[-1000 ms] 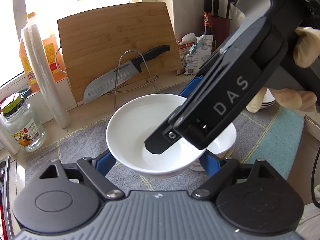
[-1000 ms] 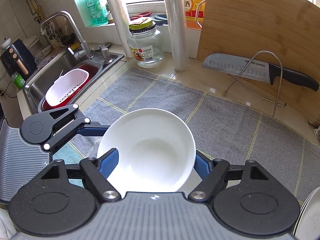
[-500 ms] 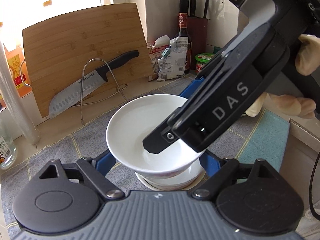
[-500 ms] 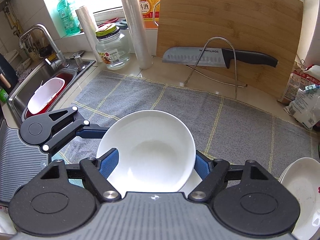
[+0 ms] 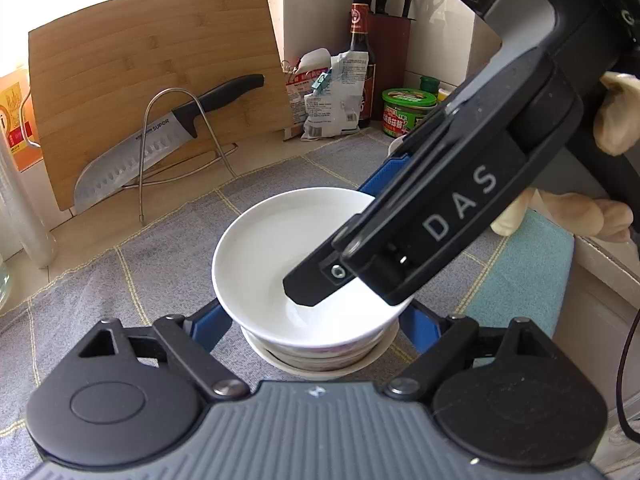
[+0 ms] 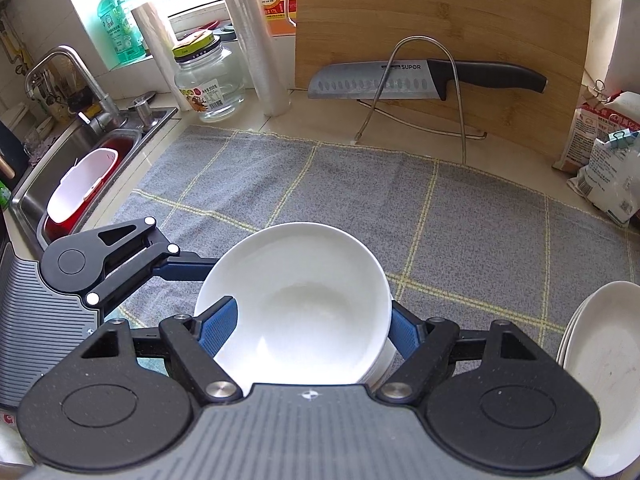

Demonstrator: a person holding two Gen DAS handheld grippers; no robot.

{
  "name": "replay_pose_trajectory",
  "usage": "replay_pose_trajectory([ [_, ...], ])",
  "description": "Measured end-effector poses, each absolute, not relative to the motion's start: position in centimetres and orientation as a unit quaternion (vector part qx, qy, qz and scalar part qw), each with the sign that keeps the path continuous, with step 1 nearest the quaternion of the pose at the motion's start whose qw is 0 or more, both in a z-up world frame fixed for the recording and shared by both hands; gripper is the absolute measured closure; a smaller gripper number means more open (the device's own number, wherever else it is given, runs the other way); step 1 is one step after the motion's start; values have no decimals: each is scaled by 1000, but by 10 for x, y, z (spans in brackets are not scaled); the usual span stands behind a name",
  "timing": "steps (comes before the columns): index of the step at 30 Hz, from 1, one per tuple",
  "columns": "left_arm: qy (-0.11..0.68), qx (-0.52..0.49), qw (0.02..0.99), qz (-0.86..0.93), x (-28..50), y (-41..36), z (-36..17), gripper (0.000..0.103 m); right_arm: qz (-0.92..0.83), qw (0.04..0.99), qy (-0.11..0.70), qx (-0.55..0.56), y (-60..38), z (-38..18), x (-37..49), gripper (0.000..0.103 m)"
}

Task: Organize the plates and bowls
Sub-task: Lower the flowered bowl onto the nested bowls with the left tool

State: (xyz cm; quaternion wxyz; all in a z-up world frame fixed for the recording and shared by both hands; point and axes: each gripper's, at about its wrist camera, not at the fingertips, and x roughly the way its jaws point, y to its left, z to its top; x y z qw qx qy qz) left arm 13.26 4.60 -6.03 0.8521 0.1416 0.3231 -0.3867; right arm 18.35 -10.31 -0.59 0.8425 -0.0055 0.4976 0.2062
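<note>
- A plain white ceramic bowl (image 5: 308, 256) is seen at the centre of the left wrist view, sitting over a short stack of white bowls (image 5: 320, 356) whose rims show just beneath it, low in the frame.
- The bowl is bracketed by the blue-padded fingers of the left gripper (image 5: 320, 320), one at either side of its lower wall; contact looks likely, but whether the pads are pressing cannot be told.
- In the right wrist view the same bowl (image 6: 296, 304) fills the lower centre, and the right gripper (image 6: 308, 324) is clenched across it, with one blue pad (image 6: 218, 324) lying inside the near rim and the other against the outer wall.
- The step in hand is judged to be the nesting of this bowl onto the stack; it appears seated or nearly so.
- The next move would call for both pairs of fingers to be loosened gently and drawn clear without tilting the bowl, after which the pile of white plates (image 6: 600, 376) at the lower right edge of the right wrist view might be attended to.
- Much of the bowl's right half in the left wrist view is covered by the black body of the right gripper.
- The number of bowls in the stack cannot be made out, and the plates are cut off by the frame edge.
- The grey checked cloth mat (image 6: 360, 192) under the stack is partly hidden by the grippers.
</note>
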Motion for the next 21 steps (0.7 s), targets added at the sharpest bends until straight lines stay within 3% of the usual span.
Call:
replay_pose_trajectory([
  [21,334,143,846,-390,135,36,-69,14,203,840,504,1,-109,-15,186,19],
])
